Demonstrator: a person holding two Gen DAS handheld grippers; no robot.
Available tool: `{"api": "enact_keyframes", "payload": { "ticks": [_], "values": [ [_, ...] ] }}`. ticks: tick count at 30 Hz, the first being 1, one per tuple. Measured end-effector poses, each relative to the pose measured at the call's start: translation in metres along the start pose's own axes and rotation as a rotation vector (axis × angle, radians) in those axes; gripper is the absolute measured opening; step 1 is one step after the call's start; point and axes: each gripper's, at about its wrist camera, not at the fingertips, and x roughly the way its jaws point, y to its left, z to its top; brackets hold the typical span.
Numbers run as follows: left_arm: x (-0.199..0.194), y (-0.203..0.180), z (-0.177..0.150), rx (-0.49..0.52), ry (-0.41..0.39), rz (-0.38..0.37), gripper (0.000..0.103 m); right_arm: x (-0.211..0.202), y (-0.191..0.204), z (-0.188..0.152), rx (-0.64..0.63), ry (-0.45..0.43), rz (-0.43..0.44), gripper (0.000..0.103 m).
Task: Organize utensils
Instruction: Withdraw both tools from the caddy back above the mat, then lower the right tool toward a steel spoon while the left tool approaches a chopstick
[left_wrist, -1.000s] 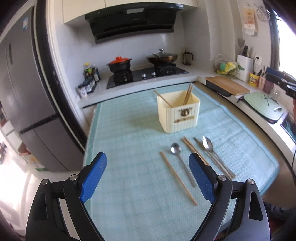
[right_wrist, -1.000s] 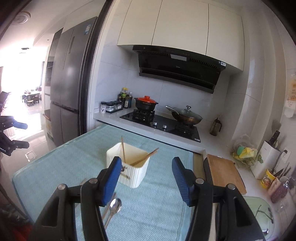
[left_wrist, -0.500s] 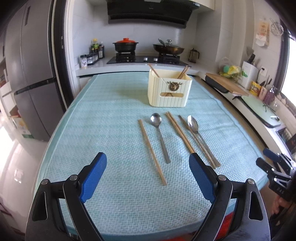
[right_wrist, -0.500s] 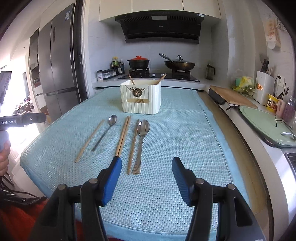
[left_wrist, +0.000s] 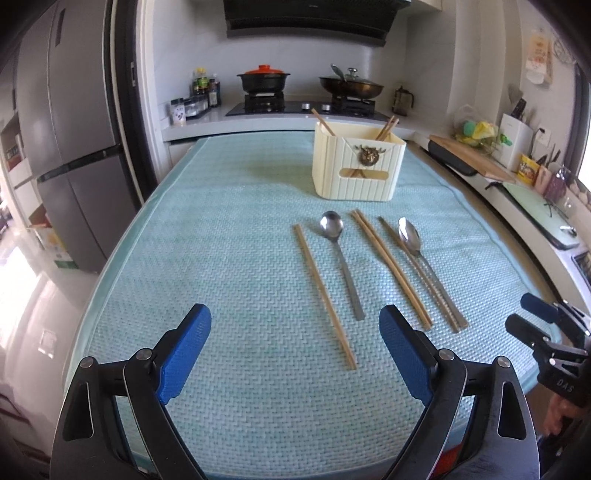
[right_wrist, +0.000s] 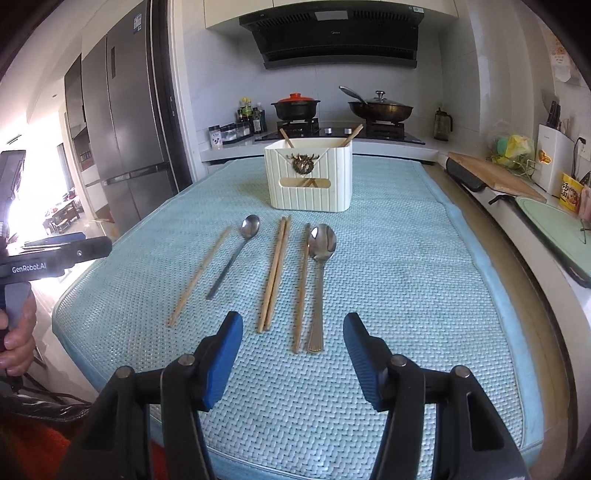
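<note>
Both grippers' jaws stood apart, empty, over worktop (right_wrist: 388, 258). Chopsticks (right_wrist: 275, 273) and spoons (right_wrist: 320, 258) lay before holder (right_wrist: 308, 184), path unobstructed.

I see a counter covered by a light blue woven mat (right_wrist: 406, 288). Toward its far edge stands a cream utensil holder (right_wrist: 308, 181); nearer lie a single chopstick (right_wrist: 199, 273), small spoon (right_wrist: 236, 251), chopstick pair (right_wrist: 275, 273), another chopstick (right_wrist: 301, 291) and large spoon (right_wrist: 320, 273).

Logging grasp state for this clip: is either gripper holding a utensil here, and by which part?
Nothing is held. Left gripper and right gripper are both open and empty above the mat; spoons and chopsticks lie untouched on it.
</note>
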Motion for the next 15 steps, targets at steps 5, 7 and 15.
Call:
{"api": "enact_keyframes", "payload": {
  "ticks": [5,7,15],
  "values": [
    [0.014,-0.003,-0.013,0.007,0.041,-0.010,0.093,0.011,0.011,-0.003,-0.038,0.037,0.001,0.058],
    [0.016,-0.004,-0.015,0.016,0.038,-0.005,0.093,0.008,0.013,-0.003,-0.055,0.034,-0.007,0.058],
    [0.018,-0.010,-0.014,0.039,0.044,-0.009,0.093,0.003,0.015,-0.005,-0.073,0.025,-0.031,0.058]
  ]
}}
